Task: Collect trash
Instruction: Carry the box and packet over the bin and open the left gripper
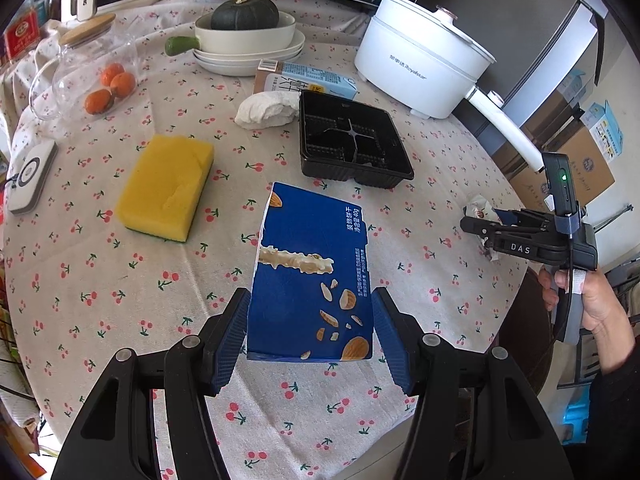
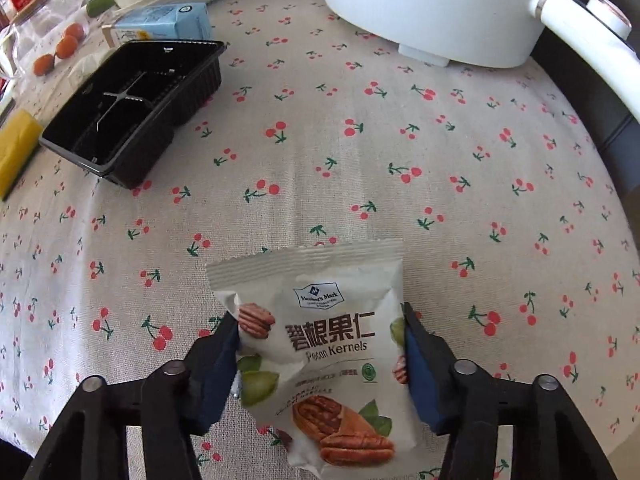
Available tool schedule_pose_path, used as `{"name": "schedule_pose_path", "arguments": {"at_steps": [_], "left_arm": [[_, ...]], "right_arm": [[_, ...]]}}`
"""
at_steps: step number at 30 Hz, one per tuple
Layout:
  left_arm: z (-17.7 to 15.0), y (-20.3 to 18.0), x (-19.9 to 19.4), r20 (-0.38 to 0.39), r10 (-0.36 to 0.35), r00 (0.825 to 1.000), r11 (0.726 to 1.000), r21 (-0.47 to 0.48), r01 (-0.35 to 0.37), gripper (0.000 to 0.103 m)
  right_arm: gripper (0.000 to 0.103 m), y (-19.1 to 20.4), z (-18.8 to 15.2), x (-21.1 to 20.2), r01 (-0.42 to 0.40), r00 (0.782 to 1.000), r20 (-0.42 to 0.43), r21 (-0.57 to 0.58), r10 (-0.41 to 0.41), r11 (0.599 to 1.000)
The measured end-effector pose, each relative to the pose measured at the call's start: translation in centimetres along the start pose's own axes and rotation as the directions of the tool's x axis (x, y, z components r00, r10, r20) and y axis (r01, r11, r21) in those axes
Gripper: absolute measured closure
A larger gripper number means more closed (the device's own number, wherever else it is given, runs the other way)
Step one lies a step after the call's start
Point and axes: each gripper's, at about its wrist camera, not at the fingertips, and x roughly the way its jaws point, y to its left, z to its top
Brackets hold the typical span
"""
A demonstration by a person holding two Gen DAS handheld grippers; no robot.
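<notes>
My left gripper (image 1: 311, 312) is shut on a blue biscuit box (image 1: 310, 276), its pads pressed on both sides of the box's near end, above the cherry-print tablecloth. My right gripper (image 2: 320, 332) is shut on a white pecan kernels packet (image 2: 320, 360), held at its sides. In the left wrist view the right gripper (image 1: 476, 226) shows at the table's right edge with the packet (image 1: 478, 210) partly hidden behind it. An empty black plastic tray (image 1: 352, 140) sits mid-table; it also shows in the right wrist view (image 2: 132, 108). A crumpled white tissue (image 1: 266, 110) lies beside the tray.
A yellow sponge (image 1: 166, 186), a light-blue carton (image 1: 308, 80), a white electric pot (image 1: 424, 60) with a long handle (image 1: 508, 128), stacked bowls holding a squash (image 1: 246, 36), a glass jar with oranges (image 1: 92, 72) and a small white device (image 1: 32, 176) stand on the round table.
</notes>
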Motion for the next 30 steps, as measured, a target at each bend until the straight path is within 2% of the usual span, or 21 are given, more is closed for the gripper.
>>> {"name": "schedule_pose_path", "arguments": {"at_steps": [2,4,10,22,30], "left_arm": [[-0.2,-0.4,-0.2,0.003,-0.006,1.000,1.000,0.008,0.006,0.039],[-0.4,-0.9,-0.5,0.010,-0.013,1.000,1.000,0.019,0.012,0.039],[-1.1,-2.1,-1.8,0.031,-0.040,0.999,0.998,0.043,0.038,0.039],[-3.4,-5.8,-4.6,0.071,-0.121,0.990,0.989,0.095,0.115,0.039],[-5.4,-8.7,-4.7,0.059,-0.143,0.988,0.981,0.144,0.134,0.039]], "right_arm": [[0.054,0.0,-0.4,-0.6,-0.001,1.000,0.007,0.023,0.001,1.000],[0.056,0.1,-0.8,-1.4,-0.003,1.000,0.005,0.046,0.002,0.999],[0.057,1.7,-2.7,-4.7,0.012,0.999,0.036,0.045,-0.013,0.999],[0.057,4.2,-7.4,-12.5,0.014,0.991,0.131,0.118,-0.029,0.993],[0.057,4.3,-11.7,-15.1,-0.013,0.986,0.168,0.172,-0.016,0.985]]}}
